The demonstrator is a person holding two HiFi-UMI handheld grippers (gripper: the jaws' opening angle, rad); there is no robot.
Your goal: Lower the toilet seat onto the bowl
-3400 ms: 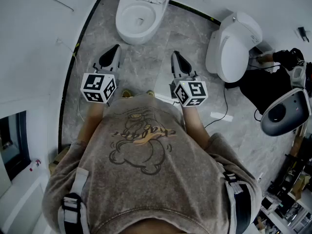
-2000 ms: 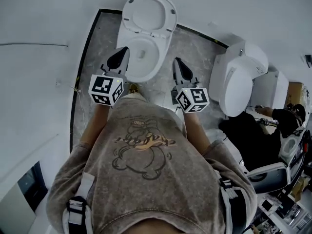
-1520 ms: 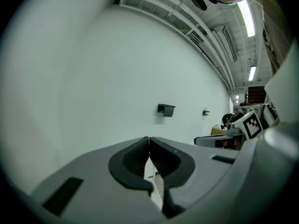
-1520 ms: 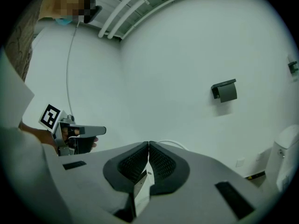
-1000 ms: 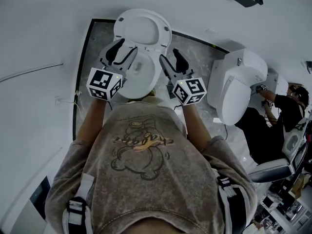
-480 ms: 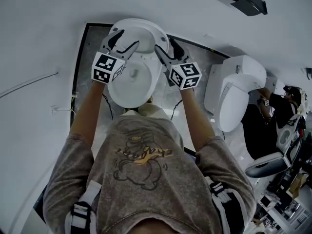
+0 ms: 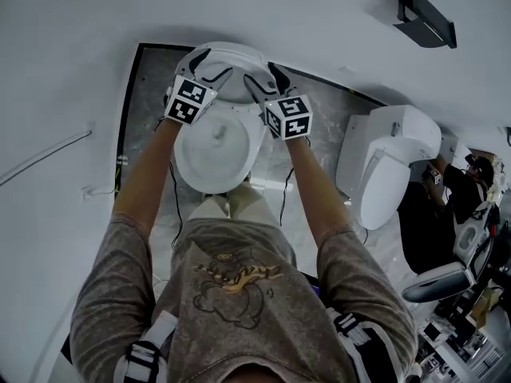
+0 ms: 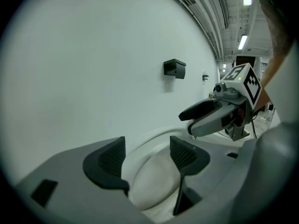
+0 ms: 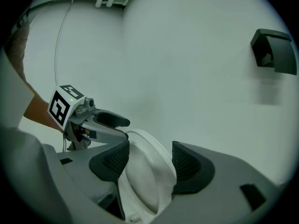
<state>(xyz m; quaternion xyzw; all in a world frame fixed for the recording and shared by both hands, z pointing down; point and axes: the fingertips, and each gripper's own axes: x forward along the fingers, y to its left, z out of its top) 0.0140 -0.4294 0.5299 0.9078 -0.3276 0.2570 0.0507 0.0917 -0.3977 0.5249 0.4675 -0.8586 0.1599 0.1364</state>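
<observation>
Inspecting the toilet seat (image 7: 233, 54): it stands raised, near upright against the white wall (image 7: 319, 22), above the open bowl (image 7: 215, 146). Whether seat and lid stand together as one cannot be told from these views.

Left gripper (image 7: 211, 64): positioned at the left part of the seat's upper edge. Its own view shows the jaws spread, with the white curved rim of the seat (image 8: 154, 181) lying in the gap between the pads. No firm contact with either pad is visible.

Right gripper (image 7: 262, 78): positioned at the right part of the same upper edge. Jaws likewise spread, with the seat rim (image 9: 149, 171) passing between them, edge-on. The rim sits closer to the left-hand pad in that view, and I cannot confirm that it touches.

Governing relation: the free edge of the seat is already inside both pairs of jaws, and the two grippers are equally near to it, one on each side of the centre line. The hinge axis, by judgement, runs crosswise at the rear of the bowl, below the grippers. The seat would therefore have to swing forward, toward the person, and down onto the bowl.

Assessment: lowering not yet begun. Either gripper need only shut on the rim, or hook behind it, to draw it forward.
</observation>
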